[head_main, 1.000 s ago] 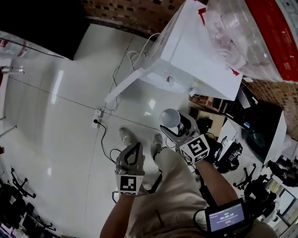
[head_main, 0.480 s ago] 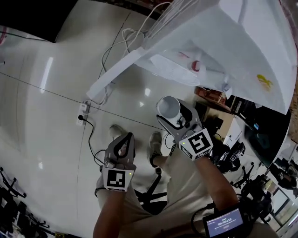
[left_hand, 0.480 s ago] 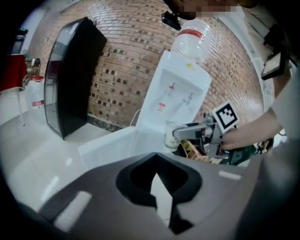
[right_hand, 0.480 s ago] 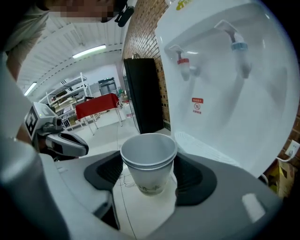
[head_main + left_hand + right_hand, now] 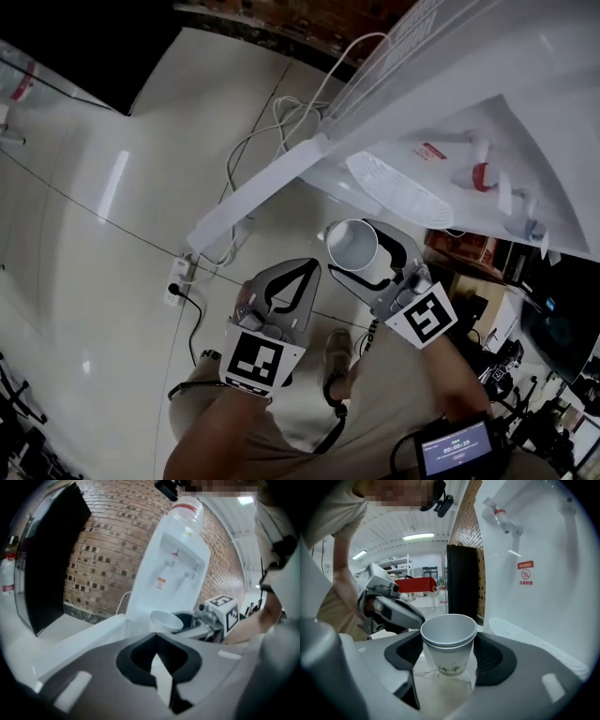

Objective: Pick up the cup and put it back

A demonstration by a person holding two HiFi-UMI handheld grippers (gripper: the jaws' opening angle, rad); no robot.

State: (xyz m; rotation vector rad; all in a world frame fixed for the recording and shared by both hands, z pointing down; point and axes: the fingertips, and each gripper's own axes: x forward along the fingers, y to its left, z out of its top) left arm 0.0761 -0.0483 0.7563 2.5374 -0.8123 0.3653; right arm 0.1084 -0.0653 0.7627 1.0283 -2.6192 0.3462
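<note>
A white paper cup is held upright in my right gripper, whose jaws are shut on its sides. In the right gripper view the cup shows a doubled rim and sits between the dark pads. It hangs just below and in front of the white water dispenser, near the ribbed drip tray and under the taps. My left gripper is shut and empty, just left of the cup. The left gripper view shows the cup ahead of its closed tips.
A power strip and loose white cables lie on the glossy floor left of the dispenser. A brick wall runs behind it, with a black cabinet beside. The person's legs and shoes are below the grippers.
Both grippers have come closer to the dispenser, and the cup now sits nearer the drip tray. The left gripper has drawn in beside the cup. The right grip is unchanged.
</note>
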